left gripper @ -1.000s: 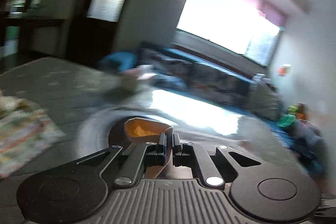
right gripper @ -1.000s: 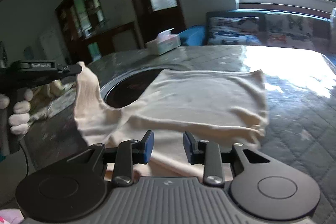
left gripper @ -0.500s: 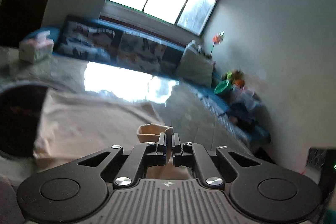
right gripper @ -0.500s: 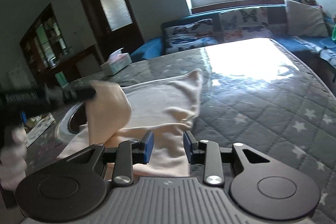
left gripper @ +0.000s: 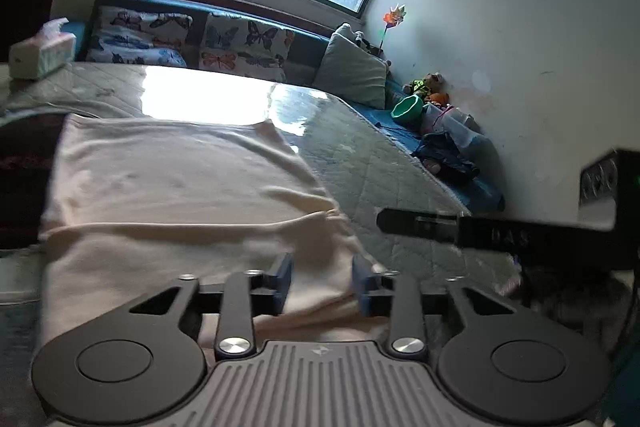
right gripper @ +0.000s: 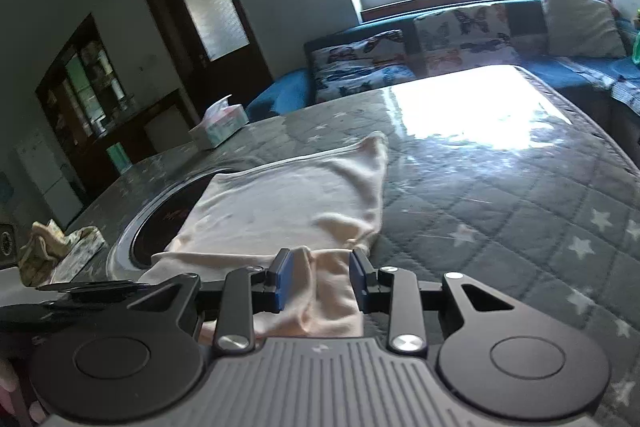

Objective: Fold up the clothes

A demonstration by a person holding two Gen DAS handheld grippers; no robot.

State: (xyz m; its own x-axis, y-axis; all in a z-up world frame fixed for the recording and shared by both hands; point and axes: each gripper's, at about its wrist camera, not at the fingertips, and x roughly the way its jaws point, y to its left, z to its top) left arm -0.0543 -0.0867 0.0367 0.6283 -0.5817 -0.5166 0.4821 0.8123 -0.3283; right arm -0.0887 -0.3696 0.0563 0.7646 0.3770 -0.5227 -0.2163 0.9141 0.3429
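Note:
A cream garment [left gripper: 172, 183] lies folded on the grey quilted table [left gripper: 384, 167]. It also shows in the right wrist view [right gripper: 288, 199]. My left gripper [left gripper: 322, 277] is open and empty just above the garment's near edge. My right gripper [right gripper: 318, 277] is open, with the garment's near fold lying between its jaws but not pinched. The right gripper's finger [left gripper: 420, 225] reaches in from the right of the left wrist view. The left gripper's fingers [right gripper: 88, 287] show at the left of the right wrist view.
A dark round inset [right gripper: 160, 223] lies under the garment's left side. A tissue box [right gripper: 220, 127] stands at the far left of the table. A patterned cloth [right gripper: 56, 251] lies at the left edge. A sofa with butterfly cushions [left gripper: 192, 39] runs behind.
My left gripper carried the held part of the garment across to the right, laid it down and opened. My right gripper stayed open near the garment's front edge.

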